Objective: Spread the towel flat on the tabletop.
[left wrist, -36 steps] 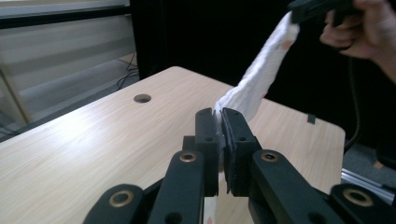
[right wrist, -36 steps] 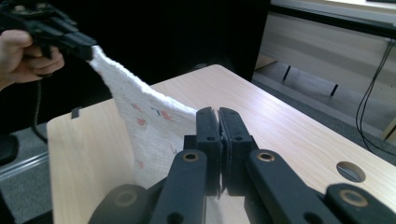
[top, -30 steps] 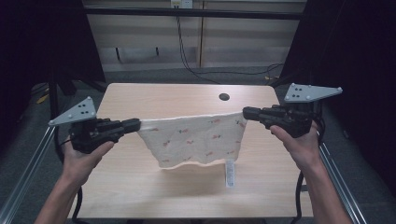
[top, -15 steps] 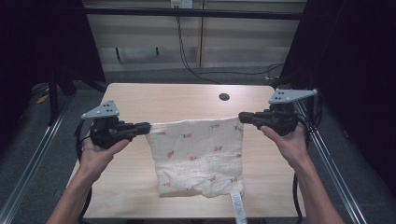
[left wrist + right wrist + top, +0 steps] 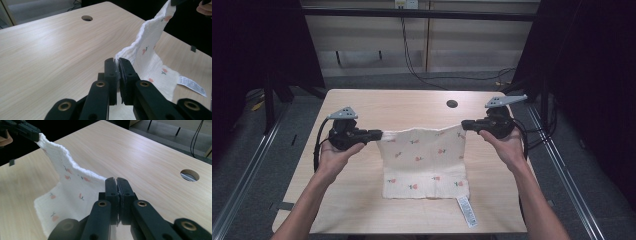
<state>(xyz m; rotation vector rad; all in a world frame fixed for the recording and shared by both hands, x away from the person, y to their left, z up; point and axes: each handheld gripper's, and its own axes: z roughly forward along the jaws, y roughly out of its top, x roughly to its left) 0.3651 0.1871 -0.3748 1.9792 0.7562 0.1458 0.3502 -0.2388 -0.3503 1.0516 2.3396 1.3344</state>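
Left gripper (image 5: 379, 134) at 9 o'clock, right gripper (image 5: 463, 125) at 3 o'clock, both clamping cloth (image 5: 424, 162) corners

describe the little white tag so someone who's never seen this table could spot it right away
Start at the light wooden table and find the cream cloth with small red flowers that lies on its middle. At the cloth's near right corner, toward the person, a narrow white tag sticks out flat onto the wood. It is the one plain strip with fine print, not flowers.
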